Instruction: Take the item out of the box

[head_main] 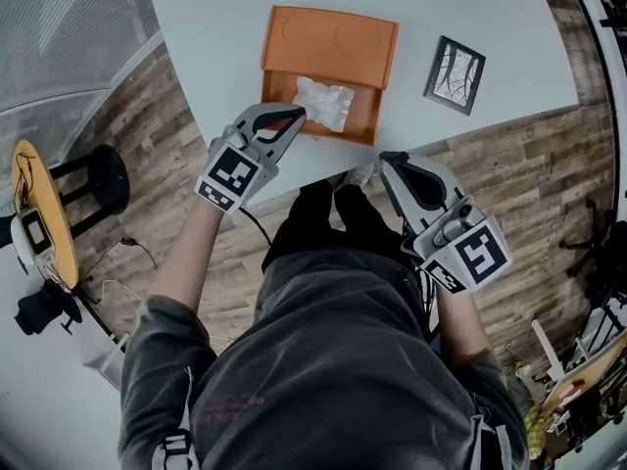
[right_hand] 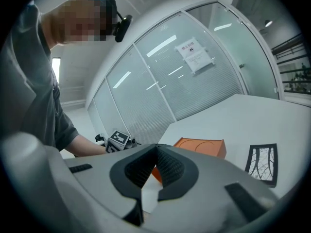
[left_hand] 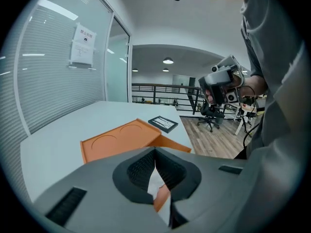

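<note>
An orange box lies open on the white table, its lid folded flat on the far side. Inside the tray is an item in clear plastic wrap. My left gripper hovers at the box's near left corner, just beside the item, its jaws shut with nothing between them. In the left gripper view the lid shows above the shut left gripper. My right gripper hangs off the table's near edge, over the floor, also shut and empty. The right gripper view looks across to the box.
A small black-framed picture lies on the table right of the box. A black stool and a round wooden side table with a device stand at the left on the wood floor. Glass walls border the far side.
</note>
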A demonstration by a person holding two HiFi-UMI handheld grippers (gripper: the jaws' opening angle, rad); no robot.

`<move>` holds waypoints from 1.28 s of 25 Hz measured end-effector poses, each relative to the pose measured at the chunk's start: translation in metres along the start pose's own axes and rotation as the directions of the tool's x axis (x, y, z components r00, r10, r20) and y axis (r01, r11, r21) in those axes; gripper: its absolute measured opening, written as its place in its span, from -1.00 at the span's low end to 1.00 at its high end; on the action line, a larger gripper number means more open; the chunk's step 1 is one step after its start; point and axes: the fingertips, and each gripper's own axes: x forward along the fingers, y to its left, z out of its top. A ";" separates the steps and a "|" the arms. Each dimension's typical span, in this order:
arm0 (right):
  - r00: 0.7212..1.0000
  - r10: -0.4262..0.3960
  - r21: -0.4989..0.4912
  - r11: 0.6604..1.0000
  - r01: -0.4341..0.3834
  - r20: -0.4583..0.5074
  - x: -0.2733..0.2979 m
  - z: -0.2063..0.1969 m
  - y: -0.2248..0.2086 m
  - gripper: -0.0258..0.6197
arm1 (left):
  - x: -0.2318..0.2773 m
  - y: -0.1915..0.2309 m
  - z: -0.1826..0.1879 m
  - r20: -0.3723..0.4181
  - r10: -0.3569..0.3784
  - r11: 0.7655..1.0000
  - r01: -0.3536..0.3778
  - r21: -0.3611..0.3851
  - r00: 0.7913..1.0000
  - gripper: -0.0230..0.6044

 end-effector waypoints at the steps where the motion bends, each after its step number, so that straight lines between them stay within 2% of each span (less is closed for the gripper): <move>1: 1.000 -0.010 0.006 1.000 0.010 0.001 0.000 -0.001 -0.002 -0.91 | 0.003 0.001 -0.003 -0.010 -0.009 1.000 0.009 0.008 1.000 -0.89; 7: 0.998 -0.067 0.043 0.997 0.067 0.007 0.006 -0.006 -0.013 -0.91 | 0.016 0.009 -0.017 -0.076 -0.070 0.993 0.077 0.087 0.995 -0.83; 14: 0.994 -0.108 0.075 0.991 0.108 0.002 0.011 -0.014 -0.015 -0.91 | 0.028 0.011 -0.039 -0.165 -0.115 0.974 0.144 0.174 0.980 -0.83; 16: 0.993 -0.118 0.082 0.990 0.117 0.001 0.013 -0.016 -0.018 -0.91 | 0.032 0.010 -0.046 -0.201 -0.126 0.962 0.169 0.214 0.971 -0.82; 17: 0.992 -0.123 0.085 0.989 0.122 0.001 0.014 -0.017 -0.019 -0.91 | 0.035 0.010 -0.050 -0.222 -0.131 0.955 0.183 0.233 0.966 -0.72; 20: 0.991 -0.135 0.094 0.986 0.135 0.001 0.016 -0.019 -0.021 -0.91 | 0.040 0.012 -0.059 -0.275 -0.138 0.935 0.216 0.280 0.952 -0.72; 32: 0.985 -0.170 0.116 0.978 0.170 -0.017 0.016 -0.025 -0.032 -0.91 | 0.059 0.010 -0.086 -0.429 -0.135 0.849 0.327 0.415 0.893 -0.42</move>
